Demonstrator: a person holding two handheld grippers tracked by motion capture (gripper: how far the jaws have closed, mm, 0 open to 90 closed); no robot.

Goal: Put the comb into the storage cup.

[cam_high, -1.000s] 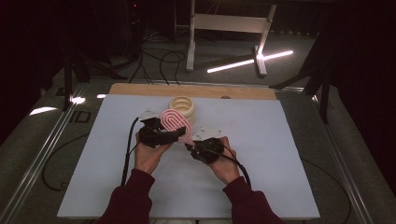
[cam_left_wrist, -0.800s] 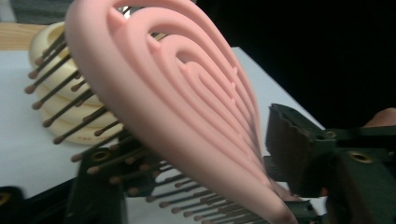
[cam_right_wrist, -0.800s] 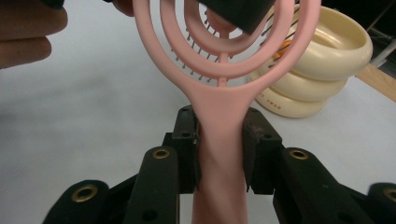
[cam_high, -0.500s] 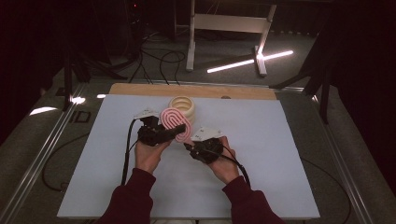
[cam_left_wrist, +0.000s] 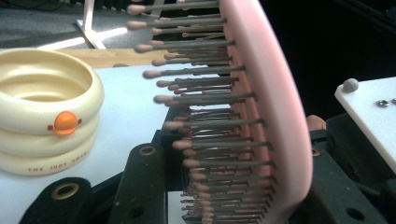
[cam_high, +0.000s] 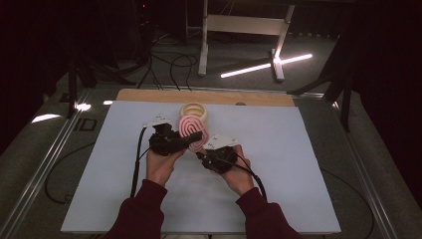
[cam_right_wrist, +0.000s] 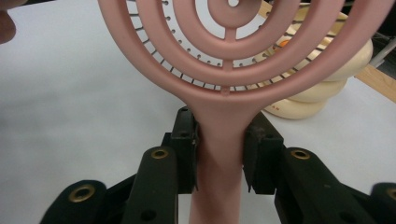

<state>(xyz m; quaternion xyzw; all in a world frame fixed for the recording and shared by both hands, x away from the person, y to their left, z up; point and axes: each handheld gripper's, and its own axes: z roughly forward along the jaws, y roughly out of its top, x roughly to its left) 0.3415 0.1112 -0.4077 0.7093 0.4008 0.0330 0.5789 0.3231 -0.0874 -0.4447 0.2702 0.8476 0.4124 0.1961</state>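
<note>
While right gripper (cam_right_wrist: 219,154) clamps hairbrush (cam_right_wrist: 233,70) handle, left gripper (cam_left_wrist: 224,186) pinches head.

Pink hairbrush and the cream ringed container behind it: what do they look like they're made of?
Pink hairbrush: likely moulded plastic, matte; smooth one-piece concentric ribs and handle, thin stiff bristles with rounded pink tips. Cream ringed container: probably plastic or silicone, satin sheen; soft highlights on its stacked rounded rings, printed lettering, orange button. Hard or soft can't be told.
</note>
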